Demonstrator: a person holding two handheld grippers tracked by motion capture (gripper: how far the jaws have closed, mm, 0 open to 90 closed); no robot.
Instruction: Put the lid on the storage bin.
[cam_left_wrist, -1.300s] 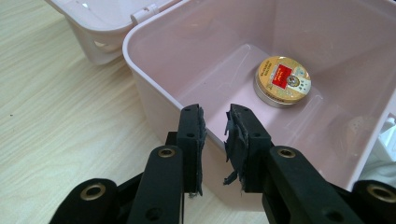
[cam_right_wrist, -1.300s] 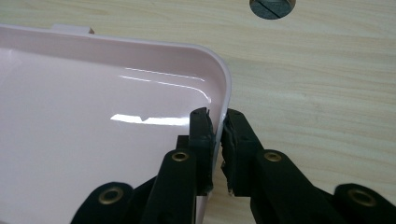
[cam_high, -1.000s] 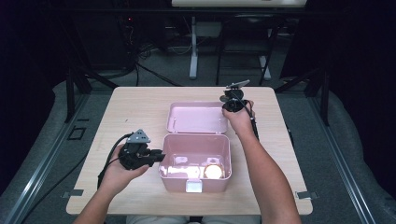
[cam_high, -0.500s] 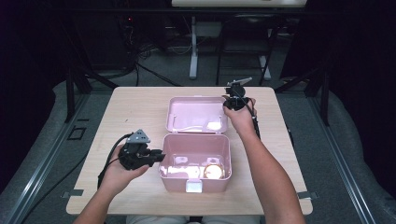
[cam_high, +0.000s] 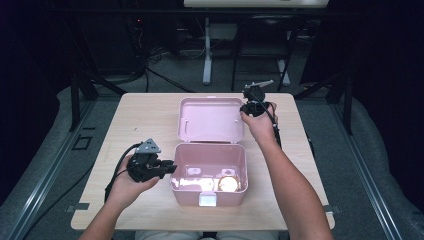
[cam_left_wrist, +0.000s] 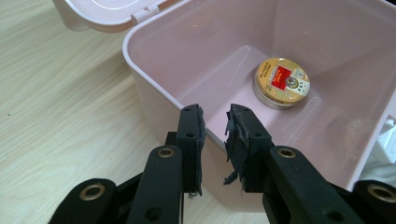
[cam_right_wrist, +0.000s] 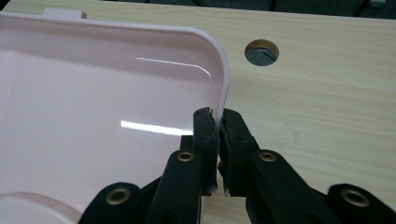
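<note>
Lid (cam_high: 210, 120) and box (cam_high: 209, 172) make up the work here — a pink hinged case on the wooden table (cam_high: 140, 115), its lid thrown back away from the person and lying beyond the box, joined along the box's far rim. The right gripper (cam_right_wrist: 218, 123) has its jaws pinched on the lid's right-hand edge near the corner; in the right gripper view the thin pink rim runs straight between the two pads, with the bare table and a round cable hole (cam_right_wrist: 261, 52) just beyond. The left gripper (cam_left_wrist: 215, 123) stands at the box's left wall with its jaws astride the rim, a clear gap between the pads, so it reads as braced there rather than squeezing. Inside the box, toward its right end, lies a round tin (cam_left_wrist: 281, 83) with a gold and red top. What counts for swinging the lid is the hinge line — it lies across the table between lid and box, to the left of the right gripper, so the held edge would have to arc up and toward the person.
</note>
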